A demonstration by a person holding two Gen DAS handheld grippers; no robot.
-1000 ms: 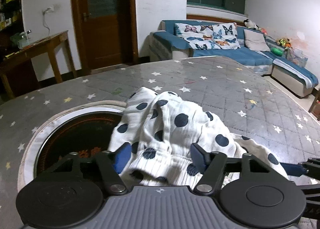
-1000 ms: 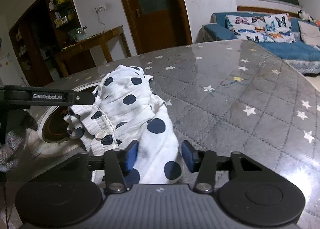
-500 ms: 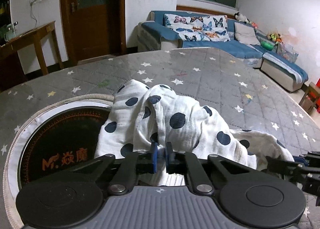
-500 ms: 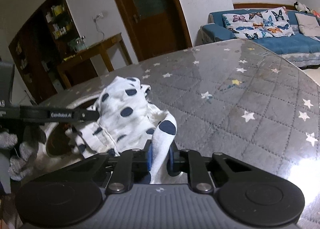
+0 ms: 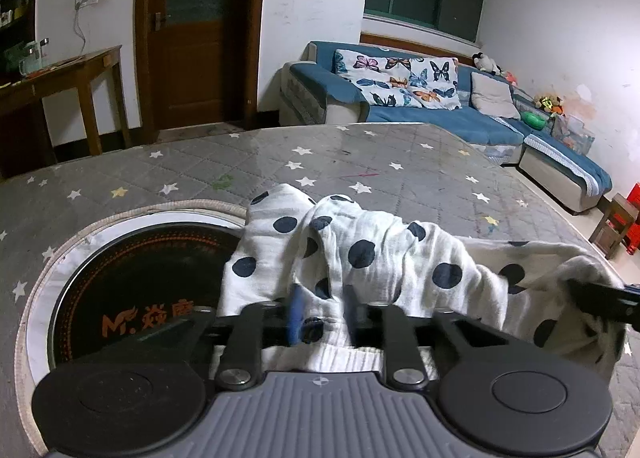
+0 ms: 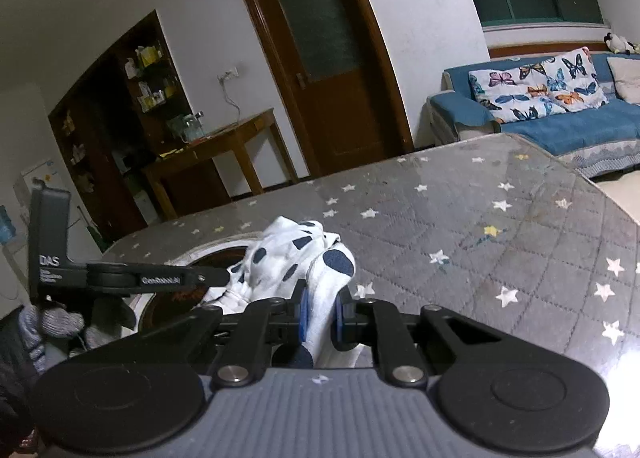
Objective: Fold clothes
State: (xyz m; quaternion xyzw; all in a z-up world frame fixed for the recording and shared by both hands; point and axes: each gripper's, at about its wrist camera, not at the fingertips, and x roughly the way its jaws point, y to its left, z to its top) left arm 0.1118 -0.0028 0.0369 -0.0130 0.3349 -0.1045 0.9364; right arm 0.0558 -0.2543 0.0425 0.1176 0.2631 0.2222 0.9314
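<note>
Left gripper point(image 5: 320, 310): 2 fingers closed on the near edge of the polka-dot garment point(image 5: 360, 254), cloth bunched between the blue pads. Right gripper point(image 6: 320, 310): fingers pinched tight on another fold of the same garment. Garment stretches between both grippers, lying on the star-print table point(image 5: 400, 161), partly overlapping the round black cooktop point(image 5: 140, 278).

left wrist — looked low and close across the desk point(image 5: 400, 161) toward the sofa point(image 5: 460, 113) | right wrist — same, angled doorward point(image 6: 328, 57) | shared: garment point(image 5: 360, 254), desk, sofa
</note>
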